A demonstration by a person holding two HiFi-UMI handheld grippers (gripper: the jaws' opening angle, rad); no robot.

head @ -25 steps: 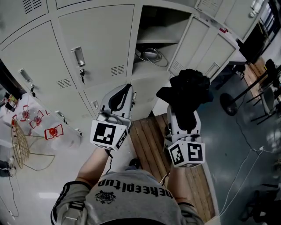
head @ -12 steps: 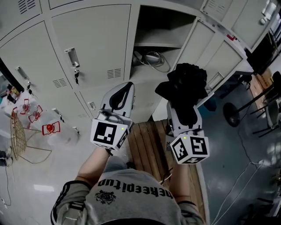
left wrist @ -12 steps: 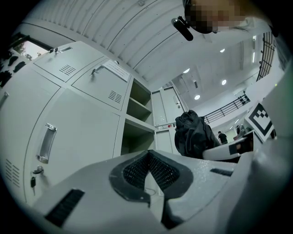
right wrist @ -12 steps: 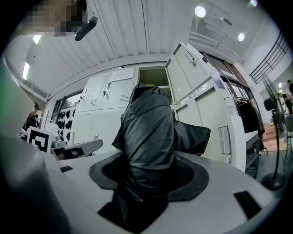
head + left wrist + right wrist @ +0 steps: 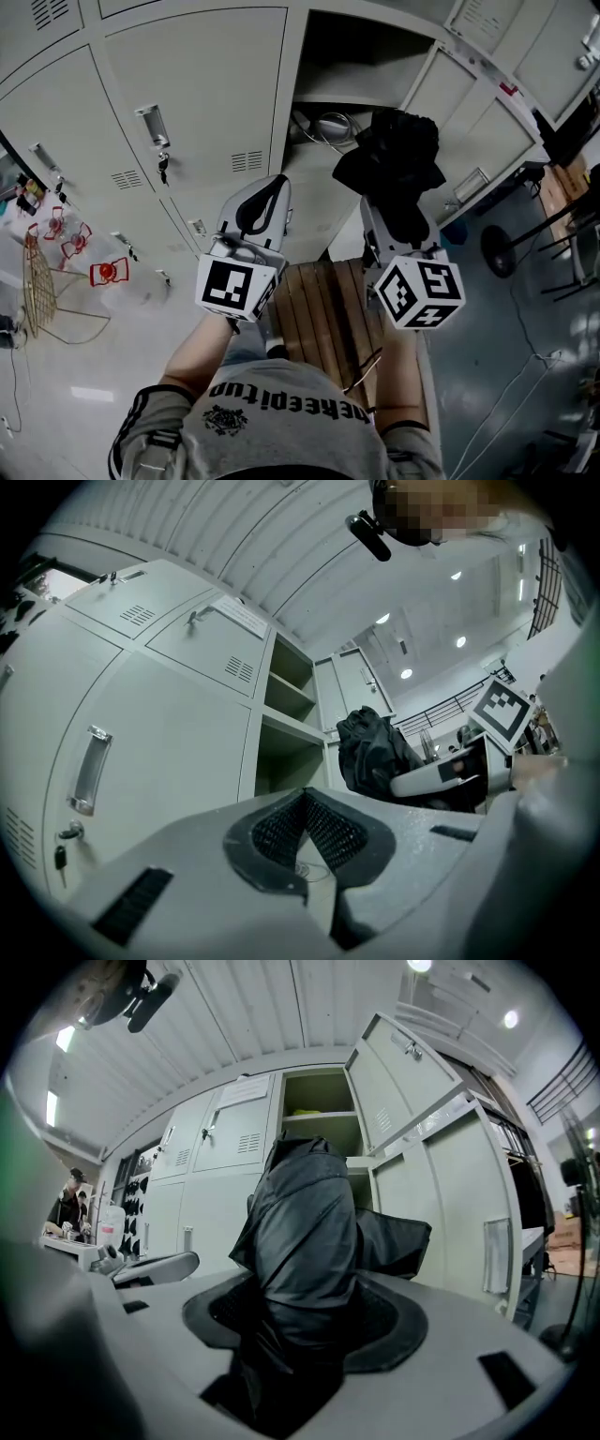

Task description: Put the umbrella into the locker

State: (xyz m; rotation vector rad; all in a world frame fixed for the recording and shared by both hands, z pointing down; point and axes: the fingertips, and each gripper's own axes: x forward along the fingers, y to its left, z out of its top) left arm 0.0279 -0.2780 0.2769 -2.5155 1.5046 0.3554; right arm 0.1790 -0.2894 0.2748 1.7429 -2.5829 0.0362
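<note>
Locker room, pale grey metal lockers (image 5: 187,112) in a bank, grey floor below. Item one: closed locker door with a handle (image 5: 150,122) and a key (image 5: 163,169) hanging in its lock. Item two: open locker (image 5: 323,89), its door (image 5: 469,112) swung out to the right, one shelf (image 5: 342,92) inside, a coil of cable (image 5: 328,127) lying in the compartment under that shelf. Item three: wooden slats (image 5: 319,309) on the floor at the foot of the lockers, between the person's forearms. Item four: left gripper (image 5: 261,202), held up in front of the closed lockers just left of the opening; jaws brought together at the tips, pads (image 5: 281,829) touching, nothing between them; marker cube (image 5: 234,286) at its rear. Item five: right gripper (image 5: 392,230), beside the left and a little higher, jaws clamped on the umbrella (image 5: 394,169); marker cube (image 5: 420,292) at its rear. Item six: umbrella, black, folded, fabric bunched and loose, standing upright out of the right jaws, held in front of the open locker at the level of the lower compartment; whether its top has crossed the threshold cannot be told.
</note>
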